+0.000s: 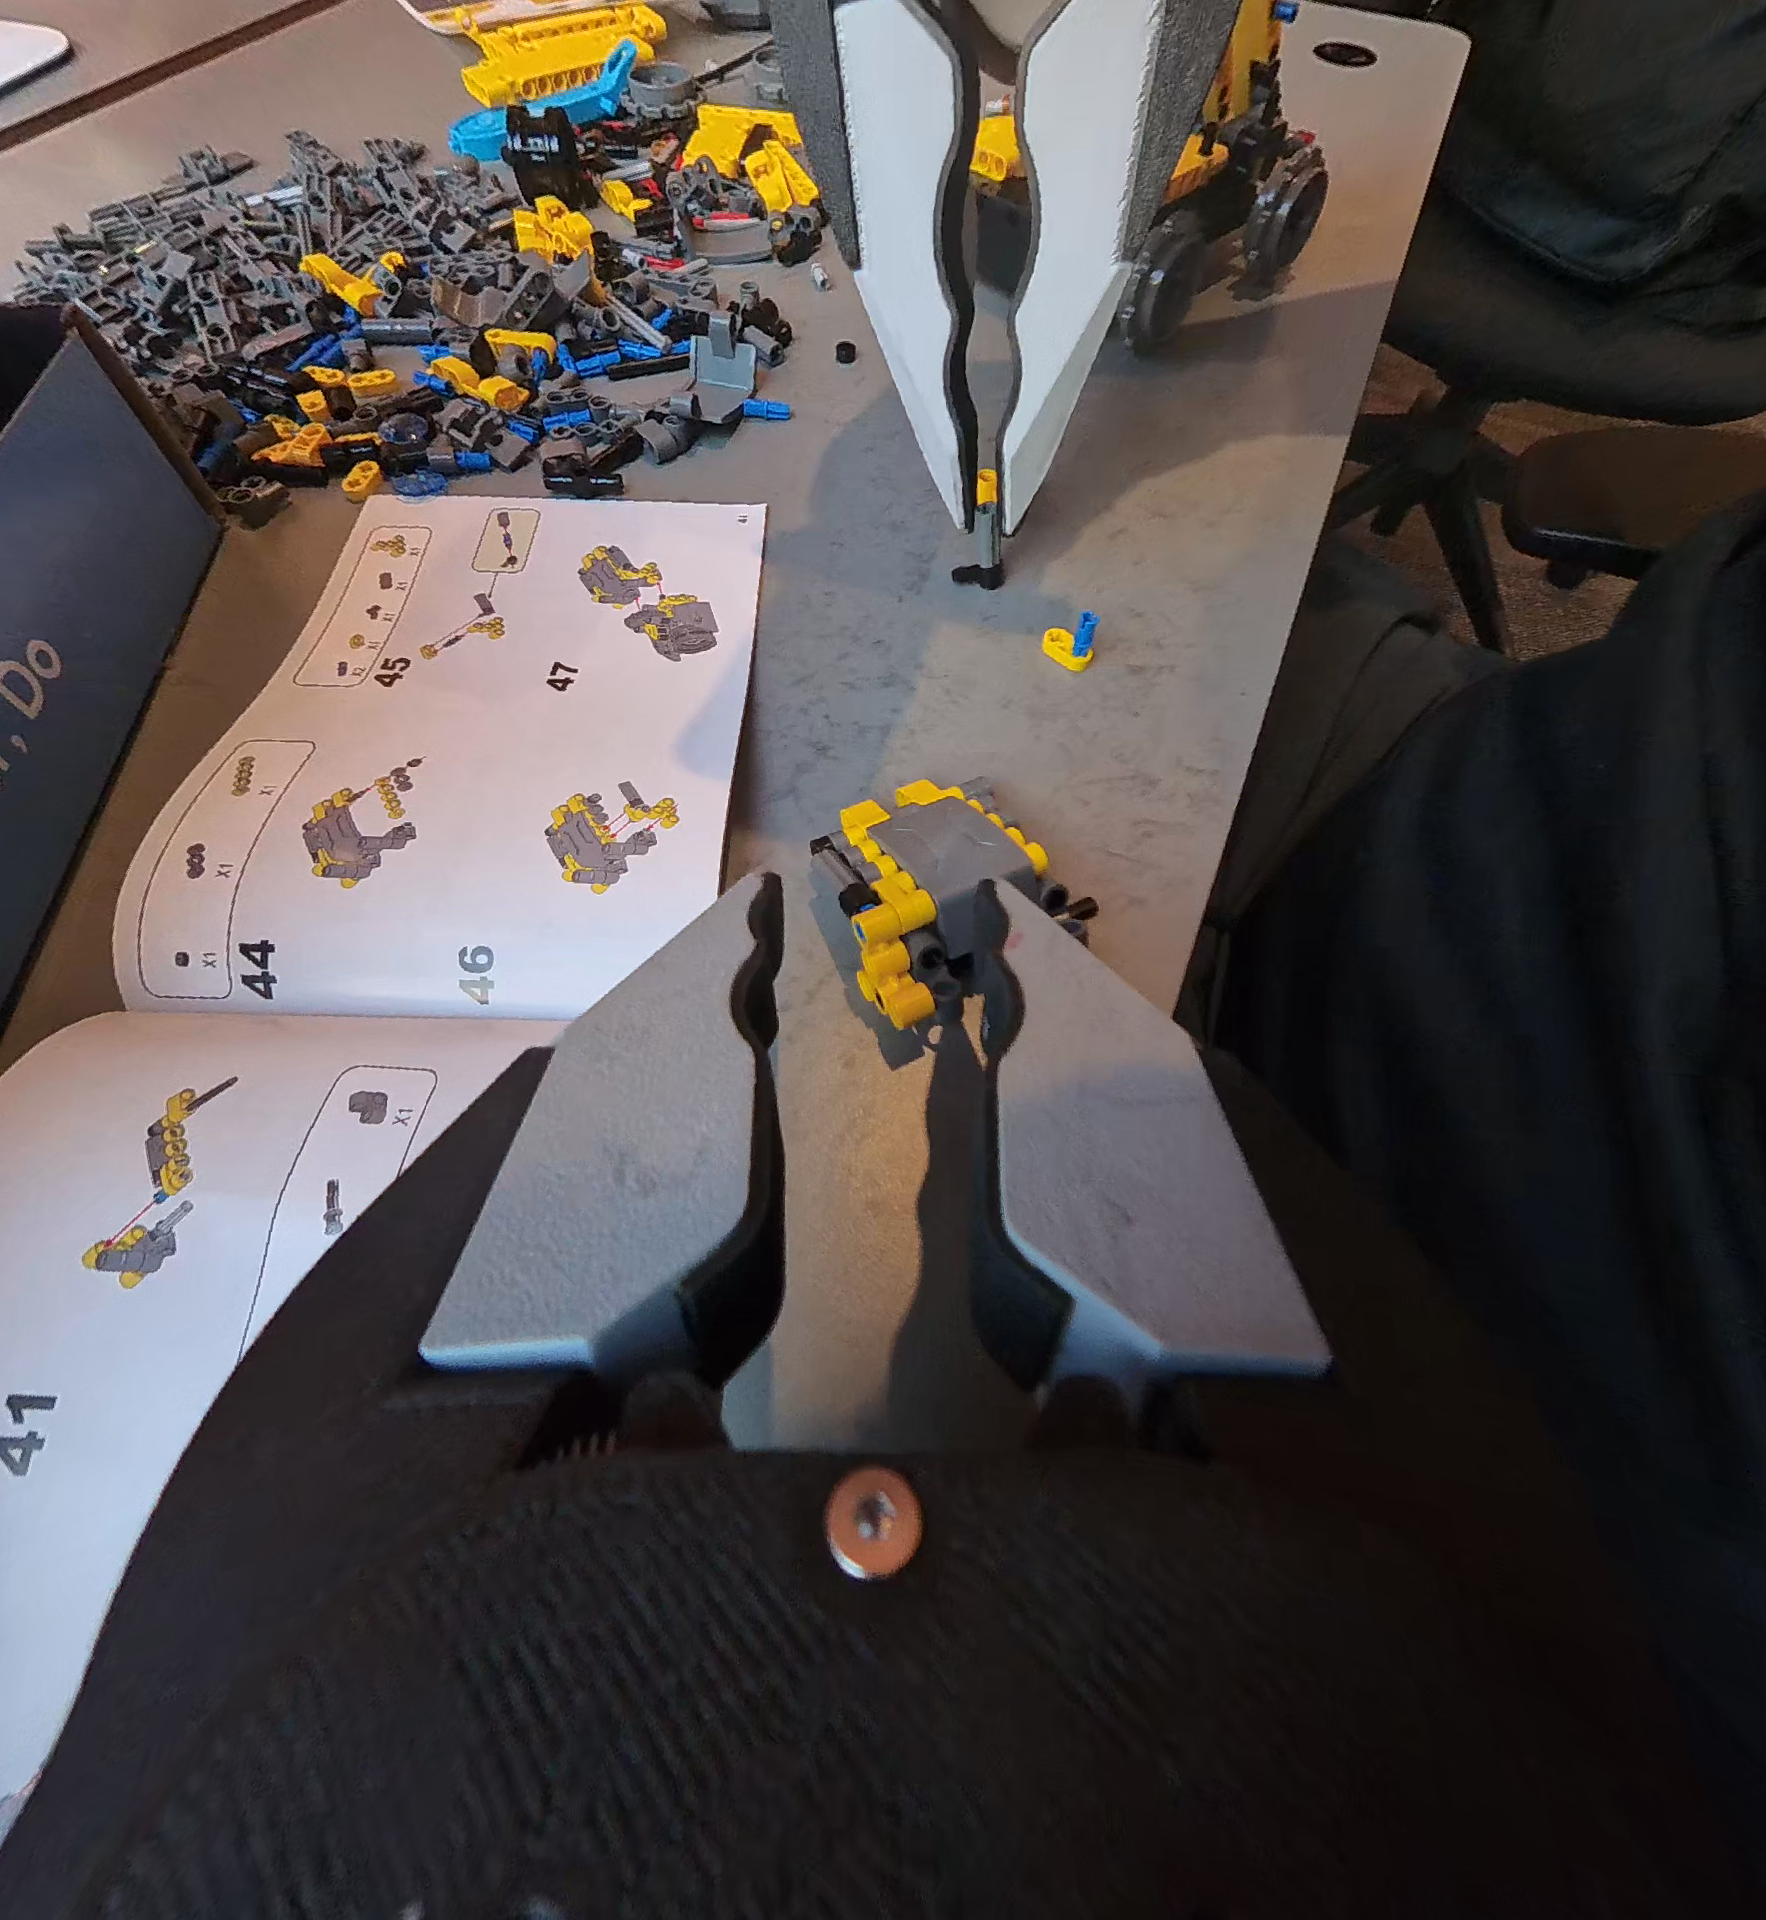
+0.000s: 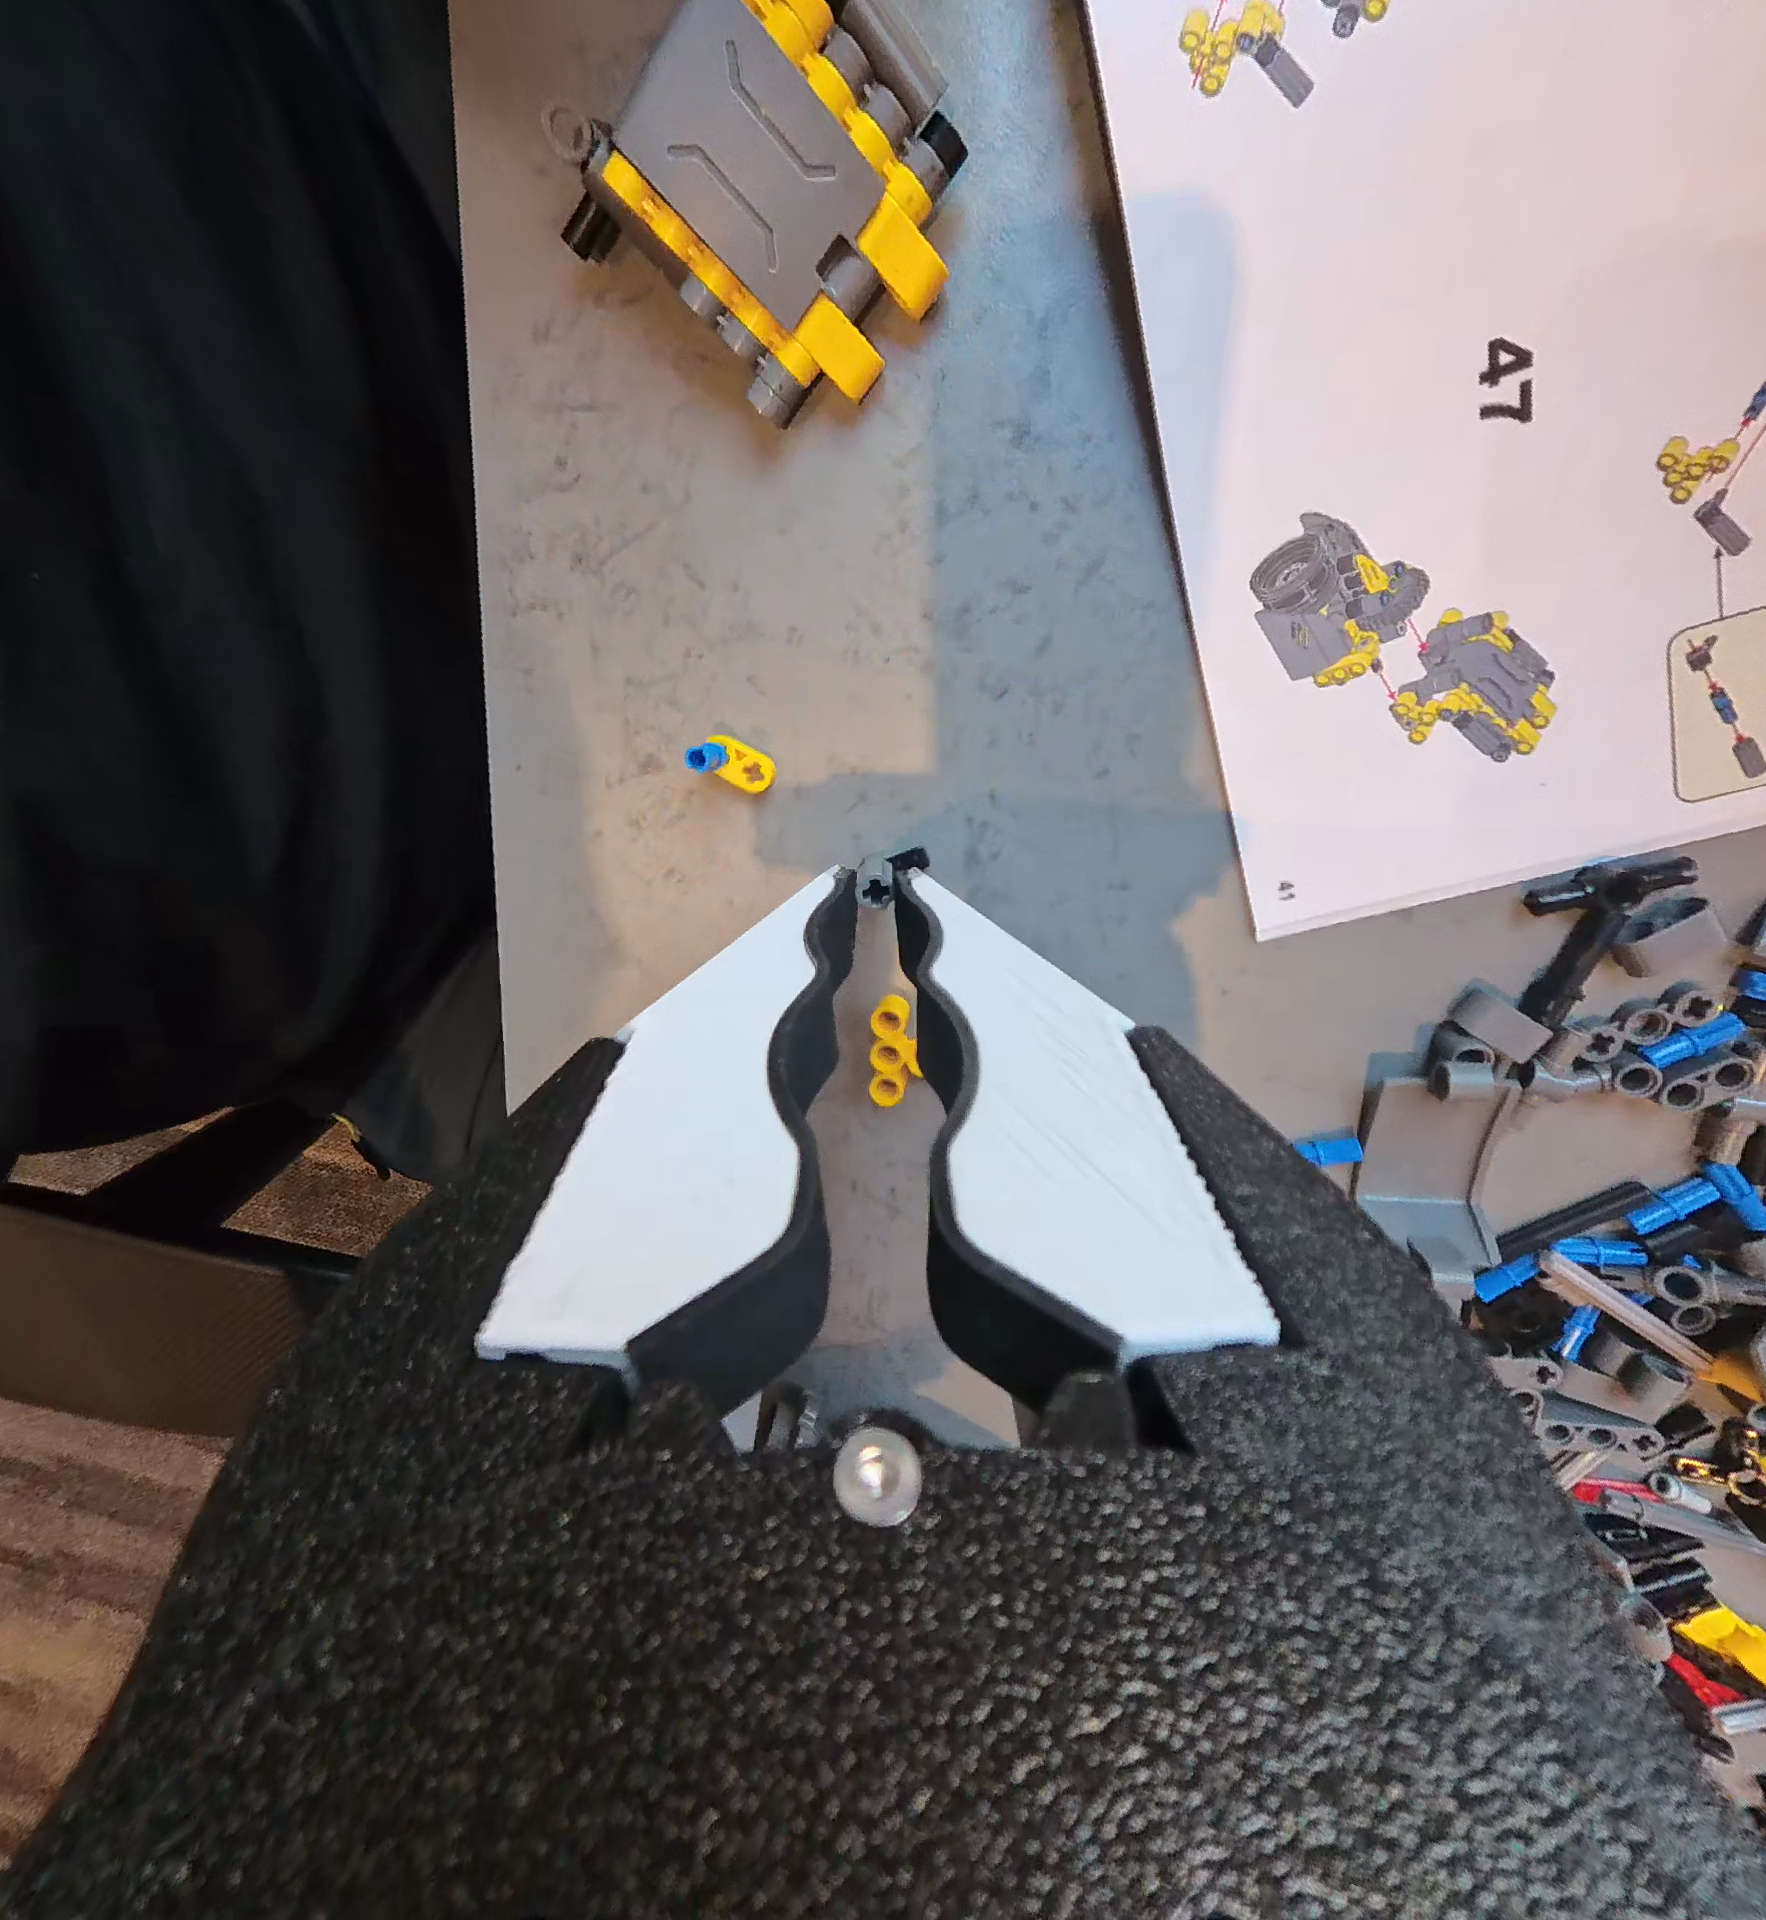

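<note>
Left claw (image 1: 879,940): jaws apart by a wide gap, gripping nothing. The right fingertip (image 1: 993,914) overlaps the near edge of a grey-and-yellow brick assembly (image 1: 936,883) lying on the desk (image 1: 1118,790); whether they touch cannot be determined. The left fingertip stands clear of the assembly, over bare desk. To the left of this claw lies an open instruction booklet (image 1: 422,769), partly under the claw body. Left of the booklet stands a dark box wall (image 1: 37,665). Ahead and left of the claw is a pile of loose grey, black, blue and yellow bricks (image 1: 391,322). Ahead and slightly right lies a small yellow piece with a blue pin (image 1: 1071,639), well apart from the assembly.

Right claw (image 2: 874,883): jaws nearly together, clamped at the tips on a slim grey axle piece (image 2: 874,881) with a black end. In the left wrist view the piece hangs upright from the tips (image 1: 985,520), its black end at or just above the desk. A yellow three-hole connector (image 2: 891,1049) sits on the same piece, between the fingers behind the tips. Ahead and left of this claw lies the yellow piece with blue pin (image 2: 731,764); farther ahead, the assembly (image 2: 765,197). Ahead and right is the booklet (image 2: 1481,416); directly right, the brick pile (image 2: 1668,1247). Behind the right claw, in the left wrist view, stands a partly built yellow wheeled model (image 1: 1243,208).
</note>
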